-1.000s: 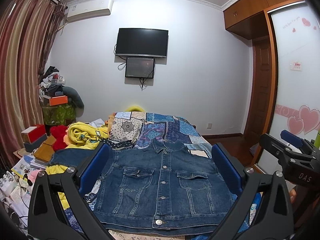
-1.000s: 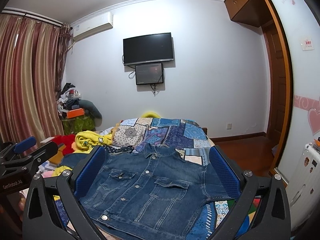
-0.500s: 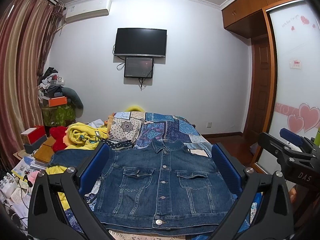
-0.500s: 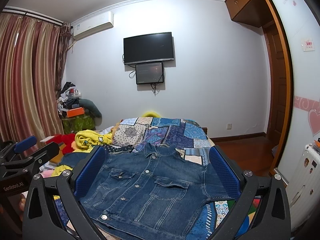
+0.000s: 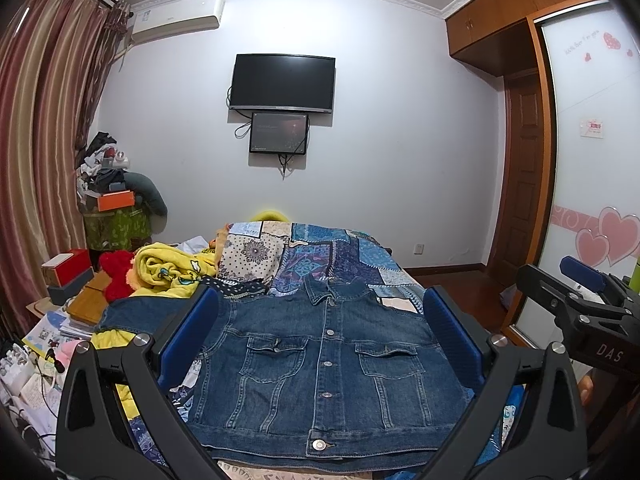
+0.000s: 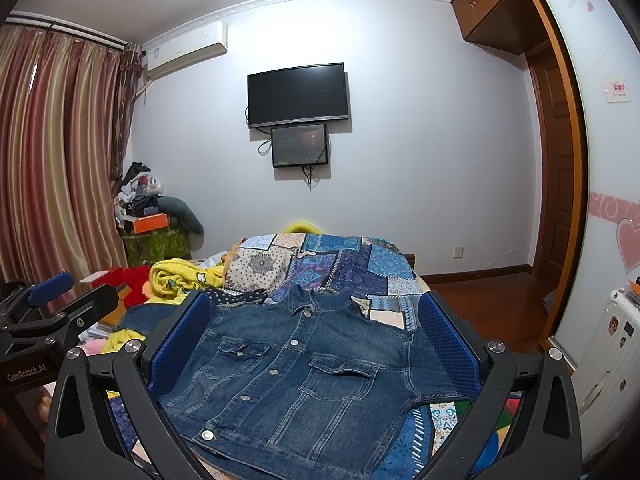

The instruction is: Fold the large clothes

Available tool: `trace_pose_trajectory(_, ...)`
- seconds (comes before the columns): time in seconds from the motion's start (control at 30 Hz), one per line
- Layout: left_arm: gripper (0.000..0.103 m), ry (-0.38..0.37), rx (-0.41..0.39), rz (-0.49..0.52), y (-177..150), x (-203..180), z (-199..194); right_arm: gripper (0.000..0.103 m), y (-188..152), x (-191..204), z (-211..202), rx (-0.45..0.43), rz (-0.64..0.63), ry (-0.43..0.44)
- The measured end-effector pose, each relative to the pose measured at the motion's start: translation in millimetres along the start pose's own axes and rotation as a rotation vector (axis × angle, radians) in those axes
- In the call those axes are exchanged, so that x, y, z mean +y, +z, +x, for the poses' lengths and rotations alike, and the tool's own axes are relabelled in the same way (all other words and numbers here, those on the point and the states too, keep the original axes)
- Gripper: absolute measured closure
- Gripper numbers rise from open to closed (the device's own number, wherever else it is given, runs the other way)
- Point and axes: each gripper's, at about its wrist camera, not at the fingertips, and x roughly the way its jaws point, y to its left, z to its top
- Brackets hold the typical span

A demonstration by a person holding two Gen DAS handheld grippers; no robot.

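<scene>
A blue denim jacket (image 5: 324,364) lies flat and buttoned on the patchwork bedspread (image 5: 320,252), collar toward the far wall; it also shows in the right wrist view (image 6: 296,376). One sleeve stretches out to the left (image 5: 132,314). My left gripper (image 5: 320,312) is open and empty, held above the jacket's near hem. My right gripper (image 6: 316,316) is open and empty, above the jacket's right side. Each gripper shows at the edge of the other's view, the right one (image 5: 580,312) and the left one (image 6: 52,312).
A yellow blanket (image 5: 172,268) and a red plush (image 5: 118,276) lie at the bed's left. Boxes, books and cables (image 5: 48,344) crowd the left side. A white suitcase (image 6: 612,356) stands at the right by the wardrobe door (image 5: 592,184).
</scene>
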Motion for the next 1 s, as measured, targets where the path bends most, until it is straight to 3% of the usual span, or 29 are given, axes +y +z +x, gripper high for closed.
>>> trace_pose_trajectory(0.33, 0.0, 0.014, 0.04, -0.022, -2.5, 13.8, 26.4, 0.0, -1.8, 2.8, 21.5, 0.042, -0.013, 0.0)
trace_pose_trajectory(0.57, 0.0, 0.035, 0.102, -0.06, -8.5, 37.8, 67.3, 0.0, -7.0, 6.6, 53.2, 0.107, -0.023, -0.001)
trace_pose_trajectory(0.8, 0.0, 0.116, 0.18, -0.134, -23.7, 89.2, 125.4, 0.0, -19.3, 11.4, 102.7, 0.206, -0.046, -0.002)
trace_pose_trajectory(1.0, 0.0, 0.25, 0.265, -0.203, -46.6, 163.3, 178.3, 0.0, -35.4, 12.2, 150.1, 0.302, -0.09, -0.029)
